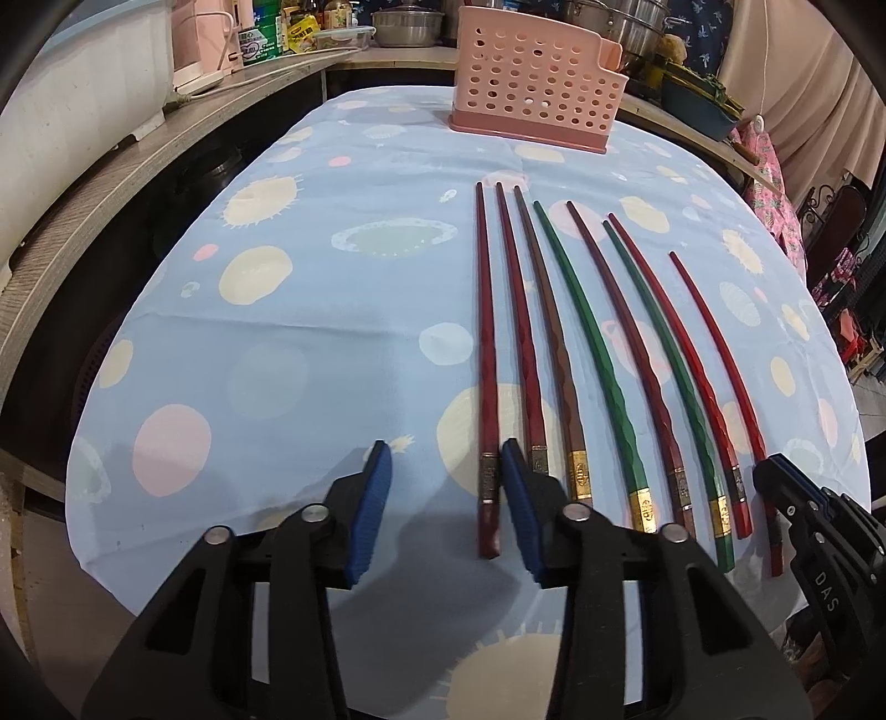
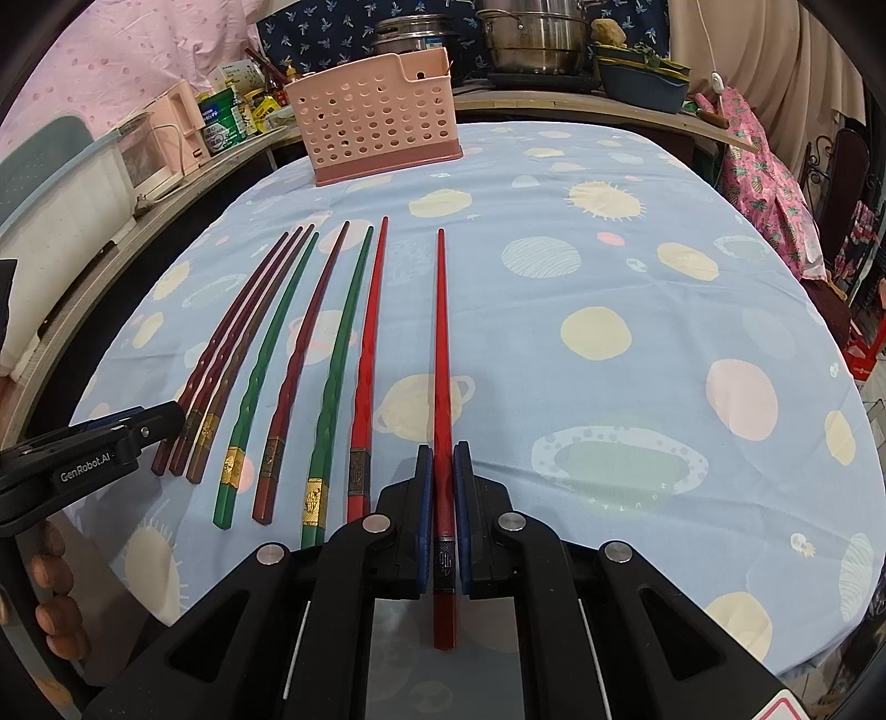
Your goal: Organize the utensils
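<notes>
step: picking chopsticks for pink holder (image 2: 382,116)
right hand-held gripper (image 2: 443,498): clamped on red chopstick (image 2: 441,332)
left hand-held gripper (image 1: 446,498): jaws apart around dark-red chopstick (image 1: 486,360); ungripped
next: close left; lift both

Home kitchen: steel pots (image 2: 534,39), condiment jars (image 1: 302,25) on the counter (image 1: 166,144), planet-print tablecloth (image 2: 609,343).

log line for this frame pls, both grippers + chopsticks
right gripper: shut on red chopstick | left gripper: open, astride leftmost dark red chopstick | pink holder: untouched at far edge
</notes>
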The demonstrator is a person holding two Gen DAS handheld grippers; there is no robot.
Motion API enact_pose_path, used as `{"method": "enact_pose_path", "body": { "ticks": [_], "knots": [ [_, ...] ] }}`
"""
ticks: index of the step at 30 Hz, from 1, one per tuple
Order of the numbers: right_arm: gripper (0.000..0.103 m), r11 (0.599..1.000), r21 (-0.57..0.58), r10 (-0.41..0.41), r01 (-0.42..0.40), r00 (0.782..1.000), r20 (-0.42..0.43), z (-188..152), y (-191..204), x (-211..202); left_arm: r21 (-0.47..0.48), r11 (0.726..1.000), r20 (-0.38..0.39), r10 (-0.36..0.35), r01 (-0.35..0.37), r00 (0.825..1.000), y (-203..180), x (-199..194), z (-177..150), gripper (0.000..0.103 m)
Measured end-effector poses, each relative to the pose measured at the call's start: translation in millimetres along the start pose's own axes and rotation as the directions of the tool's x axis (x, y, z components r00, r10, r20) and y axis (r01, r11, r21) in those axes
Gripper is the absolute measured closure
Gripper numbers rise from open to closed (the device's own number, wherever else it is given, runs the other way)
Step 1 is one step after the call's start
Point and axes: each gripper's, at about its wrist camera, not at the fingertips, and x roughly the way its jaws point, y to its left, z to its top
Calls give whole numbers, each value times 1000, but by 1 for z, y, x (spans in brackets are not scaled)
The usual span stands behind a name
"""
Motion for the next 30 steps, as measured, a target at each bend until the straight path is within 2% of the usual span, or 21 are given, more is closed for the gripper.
{"method": "enact_pose_path", "body": {
  "ticks": [3,5,8,30],
  "knots": [
    [96,1000,1,1,-1,1000,0,0,-1,0,1,1000,0,-4,4,1000,0,0,0,77],
    [96,1000,1,0,0,1000,1,0,-1,0,2,1000,-2,-10,10,1000,0,-1,0,89],
    [96,1000,1,1,-1,1000,1,0,-1,0,5,1000,-4,-18,18,1000,-1,-1,-1,95],
    [96,1000,7,22,-22,1000,1,-14,-4,-12,13,1000,-7,-21,21,1000,-4,-1,-3,95]
  ]
}}
